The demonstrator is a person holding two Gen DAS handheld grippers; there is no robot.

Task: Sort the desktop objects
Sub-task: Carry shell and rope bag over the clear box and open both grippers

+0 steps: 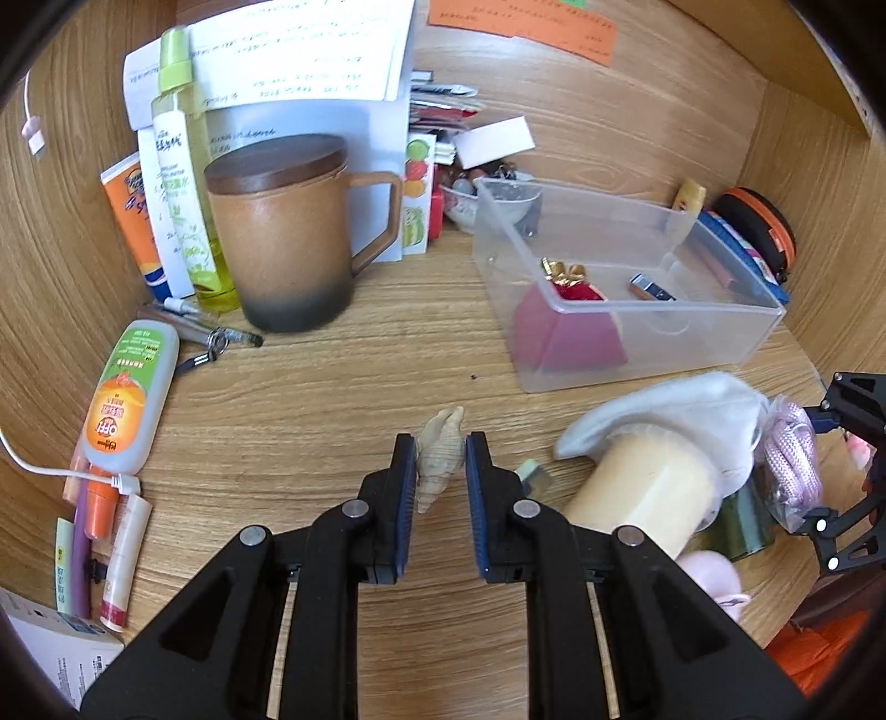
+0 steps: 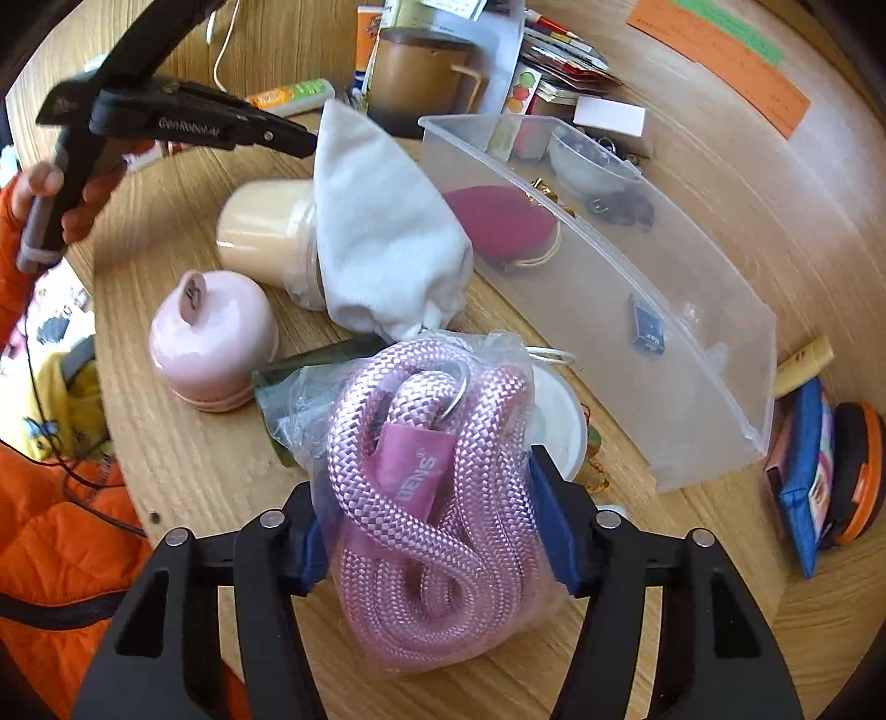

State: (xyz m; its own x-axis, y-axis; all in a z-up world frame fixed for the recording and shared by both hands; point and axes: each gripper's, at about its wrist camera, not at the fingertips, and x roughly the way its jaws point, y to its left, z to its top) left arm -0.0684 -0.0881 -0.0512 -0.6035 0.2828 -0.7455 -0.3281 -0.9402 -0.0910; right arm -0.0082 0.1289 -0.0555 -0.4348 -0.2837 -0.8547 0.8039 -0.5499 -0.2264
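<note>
You have a brown lidded mug (image 1: 282, 232) standing on the wooden desk (image 1: 343, 387). Touching its left side is a tall green spray bottle (image 1: 185, 183), with an orange tube (image 1: 130, 221) further left. Behind the mug, white papers (image 1: 299, 50) lean upright. Just in front of it to the left lie pens (image 1: 210, 327), then a white repellent bottle (image 1: 130, 399) lying flat. An orange note (image 1: 526, 25) lies well behind the mug, to its right.

Mug (image 1: 288, 232): left of the bin (image 1: 626, 288).
Jar (image 1: 642, 493): before the bin, on the bench (image 1: 343, 382).
Rope (image 2: 432, 498): before the jar.

wooden desk (image 1: 343, 382): lidded mug (image 1: 288, 232), clear bin (image 1: 626, 288), cream jar (image 1: 648, 493), repellent bottle (image 1: 130, 399).
</note>
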